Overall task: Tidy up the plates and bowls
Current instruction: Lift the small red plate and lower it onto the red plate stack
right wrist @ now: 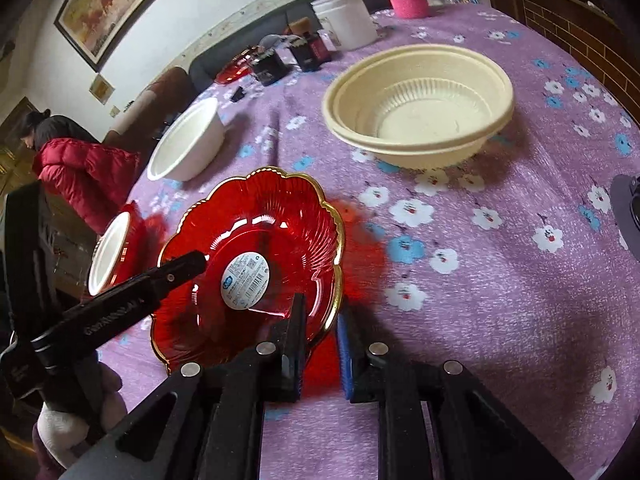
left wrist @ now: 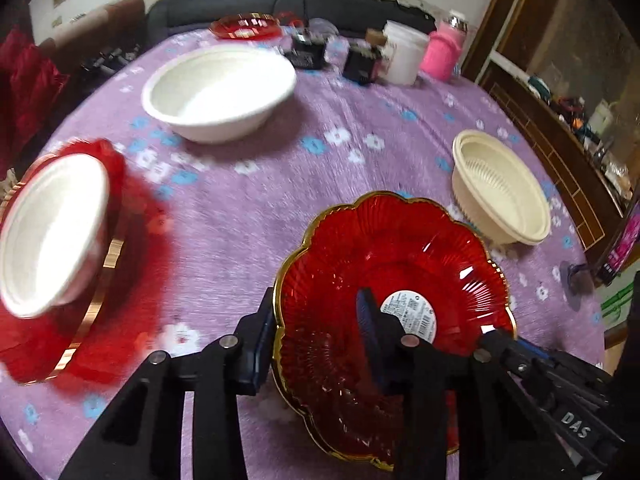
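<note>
On purple cloth, left gripper (left wrist: 320, 340) and right gripper (right wrist: 322, 344) both clamped on red plate (left wrist: 400, 256) rim.

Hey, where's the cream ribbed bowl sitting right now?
The cream ribbed bowl stands on the purple floral tablecloth, upper centre in the right wrist view, beyond the red glass plate.

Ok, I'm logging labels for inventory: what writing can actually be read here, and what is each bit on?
"DAS": white letters on the right gripper, seen in the left wrist view.
Round sticker inside the red plate: print and barcode too small to read.
Raised lettering along the left gripper: too blurred to read.
Nothing else is legible.
</note>
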Available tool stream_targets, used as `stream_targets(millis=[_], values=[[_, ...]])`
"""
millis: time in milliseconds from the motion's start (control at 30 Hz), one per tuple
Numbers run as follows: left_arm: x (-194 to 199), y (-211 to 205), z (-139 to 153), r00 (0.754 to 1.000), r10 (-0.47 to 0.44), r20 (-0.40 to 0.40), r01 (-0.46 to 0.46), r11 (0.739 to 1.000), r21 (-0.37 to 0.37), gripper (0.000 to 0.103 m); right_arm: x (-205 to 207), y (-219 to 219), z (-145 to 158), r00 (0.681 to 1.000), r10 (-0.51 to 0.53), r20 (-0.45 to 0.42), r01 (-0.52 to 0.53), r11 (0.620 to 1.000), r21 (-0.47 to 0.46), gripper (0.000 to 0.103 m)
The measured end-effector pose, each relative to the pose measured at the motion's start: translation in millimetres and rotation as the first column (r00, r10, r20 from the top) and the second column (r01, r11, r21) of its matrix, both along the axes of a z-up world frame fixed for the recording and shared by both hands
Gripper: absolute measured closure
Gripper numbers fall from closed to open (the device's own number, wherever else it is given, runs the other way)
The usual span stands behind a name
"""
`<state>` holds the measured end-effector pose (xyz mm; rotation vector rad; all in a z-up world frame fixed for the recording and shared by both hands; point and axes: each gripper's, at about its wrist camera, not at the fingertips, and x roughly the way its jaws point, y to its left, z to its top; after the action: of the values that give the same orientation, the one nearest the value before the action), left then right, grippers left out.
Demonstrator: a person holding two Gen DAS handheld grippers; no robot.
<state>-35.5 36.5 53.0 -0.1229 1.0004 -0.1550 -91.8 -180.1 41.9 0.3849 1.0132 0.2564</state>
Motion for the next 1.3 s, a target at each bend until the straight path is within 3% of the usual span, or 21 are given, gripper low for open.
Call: stream_targets(millis=[233, 367, 567, 733, 867, 967, 1067, 1167, 1233, 1300], values=[[-22.8, 52.2, 51.4, 0.989, 0.091, 0.12, -0.091, 0.996, -0.001, 0.065, 5.9, 42.4, 34.8, 0.995, 0.063, 0.071, -0.064, 0.998, 0.012, 0.088], [-26.8, 99.1, 66.6, 0.974, 0.174, 0.146, -0.174, 0.985, -0.014, 0.065, 16.4, 84.6, 54.0, 0.986, 0.125, 0.11, -0.128, 0.992, 0.019, 0.087], [-16.5, 181.2, 64.6, 0.935, 0.335, 0.119, -0.336, 0.942, -0.013, 0.065, 44.2, 170.8, 67.9, 0.959, 0.25, 0.135, -0.256, 0.967, 0.022, 0.087], [-3.3, 220.7, 44.0, 0.909, 0.409, 0.076, -0.411, 0.911, 0.012, 0.065, 73.6, 228.4, 53.8, 0.947, 0.309, 0.092, -0.312, 0.95, 0.023, 0.087], [10.7, 233.6, 21.4, 0.903, 0.429, 0.029, -0.43, 0.902, 0.031, 0.065, 91.3, 251.2, 40.7, 0.949, 0.31, 0.055, -0.312, 0.95, 0.026, 0.087], [18.0, 232.4, 15.3, 0.907, 0.42, 0.036, -0.421, 0.906, 0.051, 0.065, 97.3, 257.2, 36.3, 0.951, 0.305, 0.052, -0.306, 0.952, 0.002, 0.088], [17.1, 229.5, 17.5, 0.912, 0.407, 0.05, -0.41, 0.91, 0.055, 0.06, 95.7, 260.3, 36.5, 0.949, 0.303, 0.084, -0.298, 0.952, -0.073, 0.087], [14.4, 229.6, 20.7, 0.913, 0.404, 0.054, -0.406, 0.913, 0.043, 0.047, 94.0, 261.3, 36.9, 0.949, 0.293, 0.12, -0.278, 0.952, -0.128, 0.087], [9.9, 231.3, 23.6, 0.909, 0.412, 0.063, -0.415, 0.909, 0.046, 0.044, 93.0, 261.7, 37.6, 0.947, 0.296, 0.127, -0.277, 0.95, -0.146, 0.084], [4.0, 233.8, 26.4, 0.907, 0.415, 0.071, -0.419, 0.907, 0.048, 0.044, 91.6, 259.0, 38.9, 0.946, 0.292, 0.137, -0.273, 0.951, -0.143, 0.071]])
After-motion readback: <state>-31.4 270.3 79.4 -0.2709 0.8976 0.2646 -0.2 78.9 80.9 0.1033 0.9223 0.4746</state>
